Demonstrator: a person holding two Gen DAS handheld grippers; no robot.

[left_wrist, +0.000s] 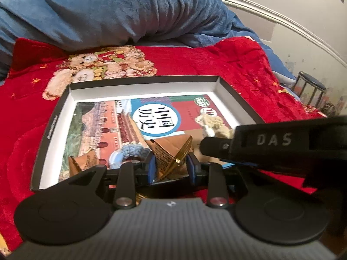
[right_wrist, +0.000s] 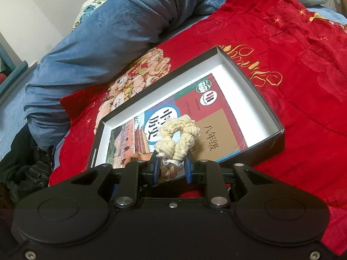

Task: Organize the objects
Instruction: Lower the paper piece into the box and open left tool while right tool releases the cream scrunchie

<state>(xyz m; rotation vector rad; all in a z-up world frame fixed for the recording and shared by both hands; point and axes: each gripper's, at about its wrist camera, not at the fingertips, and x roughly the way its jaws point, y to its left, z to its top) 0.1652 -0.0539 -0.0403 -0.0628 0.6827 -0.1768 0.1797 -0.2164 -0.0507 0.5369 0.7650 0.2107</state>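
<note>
A shallow black box with white inner walls (left_wrist: 225,91) (right_wrist: 271,117) lies on the bed, with a colourful textbook (left_wrist: 104,125) (right_wrist: 219,117) flat inside it. My left gripper (left_wrist: 171,169) is over the box's near edge, its blue pads touching both sides of a folded brown paper fan (left_wrist: 169,153). A blue crocheted scrunchie (left_wrist: 130,151) and another brown folded fan (left_wrist: 81,162) rest on the book. My right gripper (right_wrist: 172,169) is shut on a cream crocheted scrunchie (right_wrist: 177,138) (left_wrist: 213,124), held above the book. The right gripper's black fingers (left_wrist: 216,148) reach in from the right.
The box sits on a red quilt with a teddy-bear print (left_wrist: 97,65) (right_wrist: 282,65). A bunched blue blanket (left_wrist: 119,15) (right_wrist: 108,43) lies behind it. A white bed rail (left_wrist: 282,19) and a dark stool (left_wrist: 310,88) are at the right. Dark clothes (right_wrist: 28,173) lie at the left.
</note>
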